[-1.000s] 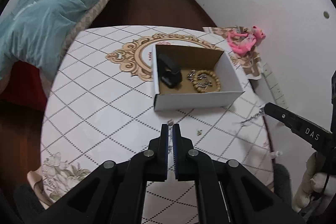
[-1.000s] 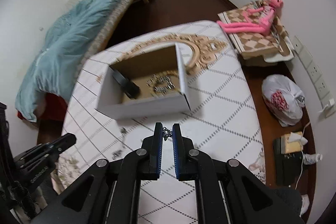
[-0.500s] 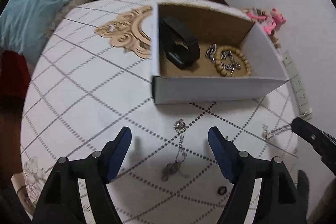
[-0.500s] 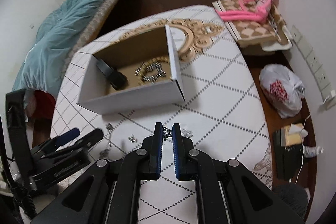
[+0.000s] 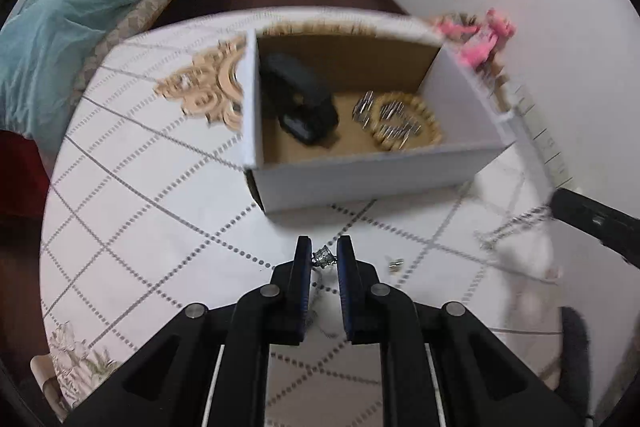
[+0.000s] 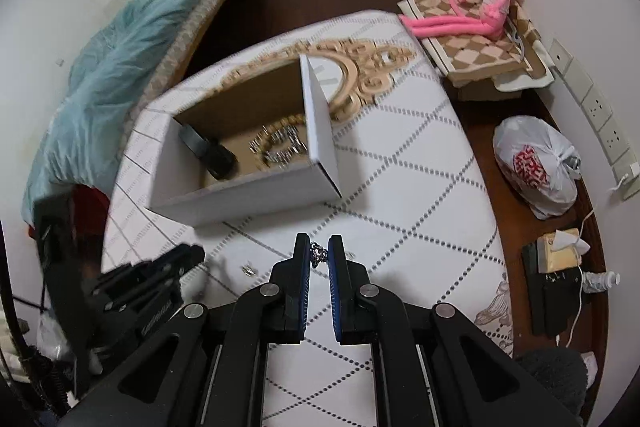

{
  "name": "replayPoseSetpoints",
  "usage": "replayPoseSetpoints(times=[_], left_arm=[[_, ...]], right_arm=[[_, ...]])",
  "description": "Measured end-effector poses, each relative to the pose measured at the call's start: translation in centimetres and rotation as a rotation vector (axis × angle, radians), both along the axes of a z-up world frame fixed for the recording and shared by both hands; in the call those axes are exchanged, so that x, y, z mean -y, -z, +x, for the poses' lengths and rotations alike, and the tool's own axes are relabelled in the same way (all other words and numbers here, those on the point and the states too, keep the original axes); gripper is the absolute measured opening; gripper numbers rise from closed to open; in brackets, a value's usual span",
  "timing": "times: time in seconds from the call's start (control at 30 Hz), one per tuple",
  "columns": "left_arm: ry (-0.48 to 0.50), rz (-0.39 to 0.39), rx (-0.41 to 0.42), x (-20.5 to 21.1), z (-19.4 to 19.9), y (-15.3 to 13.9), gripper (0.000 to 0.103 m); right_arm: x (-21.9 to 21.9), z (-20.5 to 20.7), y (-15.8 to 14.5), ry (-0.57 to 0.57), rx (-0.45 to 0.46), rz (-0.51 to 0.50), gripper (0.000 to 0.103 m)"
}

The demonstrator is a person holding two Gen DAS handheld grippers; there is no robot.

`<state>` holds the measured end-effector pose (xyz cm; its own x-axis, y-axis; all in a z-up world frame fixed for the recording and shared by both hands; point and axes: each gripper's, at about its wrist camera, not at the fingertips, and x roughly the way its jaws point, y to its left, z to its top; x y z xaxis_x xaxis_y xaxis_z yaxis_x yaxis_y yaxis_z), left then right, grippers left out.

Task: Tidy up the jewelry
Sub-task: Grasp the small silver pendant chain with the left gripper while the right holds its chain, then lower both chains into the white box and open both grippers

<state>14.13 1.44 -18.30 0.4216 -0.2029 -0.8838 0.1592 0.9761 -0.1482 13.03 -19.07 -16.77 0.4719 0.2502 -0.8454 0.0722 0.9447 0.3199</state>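
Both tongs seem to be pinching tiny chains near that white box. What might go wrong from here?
The left tongs are closing on only a small silver bead of a chain, so it may slip free. The chain trailing from the right tongs could snag the box wall or miss it. A small loose piece on the table may get knocked away.

A round table (image 5: pixel 140 211) with a diamond-patterned cloth carries an open cardboard box (image 5: pixel 372 179) toward its far edge. A small metal piece (image 5: pixel 395 264), perhaps an earring, lies near the middle.
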Motion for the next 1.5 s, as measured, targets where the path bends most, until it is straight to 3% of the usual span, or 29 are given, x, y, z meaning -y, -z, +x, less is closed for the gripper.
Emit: replayPoseSetpoints(times=[0.3,0.43,0.63,0.8,1.27,1.3,1.37,1.4,1.43,1.5], left_arm=[[0.022,-0.147,0.144,-0.6,0.9,-11.1,0.01],[0.04,-0.155,0.185,-0.2,3.5,-13.7,0.01],[0.036,-0.162,0.147,-0.4,6.9,-12.8,0.01],[0.024,-0.174,0.082,-0.8,9.1,-10.7,0.01],[-0.045,-0.183,-0.076,-2.5,10.9,-6.6,0.012],[-0.062,-0.165,-0.089,-2.6,11.0,-6.3,0.014],[-0.093,-0.12,-0.106,-2.9,11.3,-5.8,0.032],[-0.106,-0.108,-0.106,-3.1,11.4,-5.6,0.057],[-0.113,-0.107,-0.103,-3.2,11.4,-5.6,0.073],[-0.129,-0.102,-0.087,-3.6,11.3,-5.6,0.074]], right_arm=[[-0.8,1.9,-7.9,-0.073,0.127,0.077,0.009],[-1.9,4.1,-9.5,-0.114,0.143,0.077,0.009],[-3.5,7.5,-9.0,-0.16,0.098,0.077,0.009],[-4.3,9.7,-6.6,-0.184,0.02,0.105,0.009],[-6.9,13.9,-0.6,-0.265,-0.17,0.143,0.009],[-7.2,14.3,-0.3,-0.271,-0.186,0.139,0.01],[-7.6,14.9,0.4,-0.28,-0.223,0.142,0.01],[-7.8,15.2,0.8,-0.287,-0.248,0.14,0.011],[-7.8,15.4,1.2,-0.288,-0.269,0.136,0.011],[-7.8,15.6,1.8,-0.286,-0.296,0.138,0.018]])
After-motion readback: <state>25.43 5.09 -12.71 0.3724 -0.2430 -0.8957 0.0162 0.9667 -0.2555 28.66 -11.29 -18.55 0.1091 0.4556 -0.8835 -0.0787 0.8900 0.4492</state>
